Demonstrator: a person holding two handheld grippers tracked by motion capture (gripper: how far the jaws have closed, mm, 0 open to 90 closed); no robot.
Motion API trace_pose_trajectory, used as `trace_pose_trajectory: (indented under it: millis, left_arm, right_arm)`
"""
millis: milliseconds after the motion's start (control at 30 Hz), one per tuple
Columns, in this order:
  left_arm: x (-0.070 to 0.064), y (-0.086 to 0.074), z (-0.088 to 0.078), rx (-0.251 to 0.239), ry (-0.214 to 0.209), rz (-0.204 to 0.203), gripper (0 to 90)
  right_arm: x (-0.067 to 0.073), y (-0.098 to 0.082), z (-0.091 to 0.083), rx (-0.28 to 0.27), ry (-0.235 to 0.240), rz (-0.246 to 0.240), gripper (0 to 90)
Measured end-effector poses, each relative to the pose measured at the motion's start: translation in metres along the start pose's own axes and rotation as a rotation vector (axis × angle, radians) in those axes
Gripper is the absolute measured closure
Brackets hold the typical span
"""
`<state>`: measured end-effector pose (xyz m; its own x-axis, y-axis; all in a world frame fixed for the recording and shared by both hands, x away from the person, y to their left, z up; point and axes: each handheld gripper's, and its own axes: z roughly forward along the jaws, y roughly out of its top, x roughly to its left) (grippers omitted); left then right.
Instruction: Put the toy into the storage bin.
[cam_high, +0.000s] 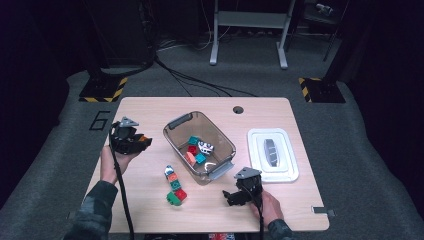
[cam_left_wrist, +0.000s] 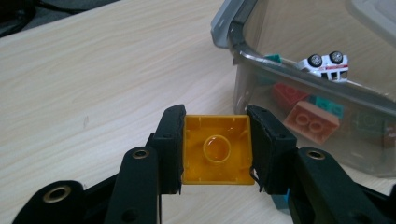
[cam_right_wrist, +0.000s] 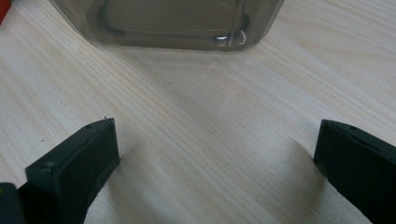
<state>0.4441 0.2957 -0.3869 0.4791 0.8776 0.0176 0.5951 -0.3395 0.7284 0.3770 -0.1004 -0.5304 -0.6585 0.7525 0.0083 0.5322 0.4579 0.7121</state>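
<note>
1. Left hand-held gripper (cam_high: 137, 141): raised above the left part of the tabletop (cam_high: 150, 107), jaws clamped on a yellow brick (cam_left_wrist: 216, 149). The left gripper view shows the brick's hollow underside facing the camera, a pad pressed on each side wall. Held by its flat sides, probably so it will not twist on the way to the bin.

2. Brick stack (cam_high: 174, 186): several coloured bricks joined in a short row, lying on the tabletop in front of the bin, well apart from both grippers. Likely stock waiting to be sorted.

3. Clear bin (cam_high: 175, 122): open-topped, grey handles at either end, set near mid-table within reach of both hands. Contents: teal, red and salmon bricks and a white toy car (cam_left_wrist: 325, 64), the car lying on its roof.

4. Right hand-held gripper (cam_high: 235, 196): resting low near the tabletop just in front of the bin's near corner, jaws wide apart, nothing between them. Appears parked while the left works.

5. White lid (cam_high: 287, 175): flat on the tabletop right of the bin, set aside so the bin stays open.
</note>
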Motion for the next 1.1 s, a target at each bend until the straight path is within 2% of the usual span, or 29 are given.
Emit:
trace_pose_trajectory:
  millis: [700, 967, 1100]
  left_arm:
    - [-0.023, 0.051, -0.002, -0.036, -0.005, 0.088, 59.4]
    - [-0.032, 0.066, 0.002, -0.032, -0.036, 0.109, 59.4]
    - [-0.037, 0.069, 0.009, -0.021, -0.054, 0.111, 59.4]
  right_arm:
    - [0.0, 0.0, 0.0, 0.0, 0.0, 0.0, 0.0]
    - [0.0, 0.0, 0.0, 0.0, 0.0, 0.0, 0.0]
    - [0.0, 0.0, 0.0, 0.0, -0.001, 0.001, 0.0]
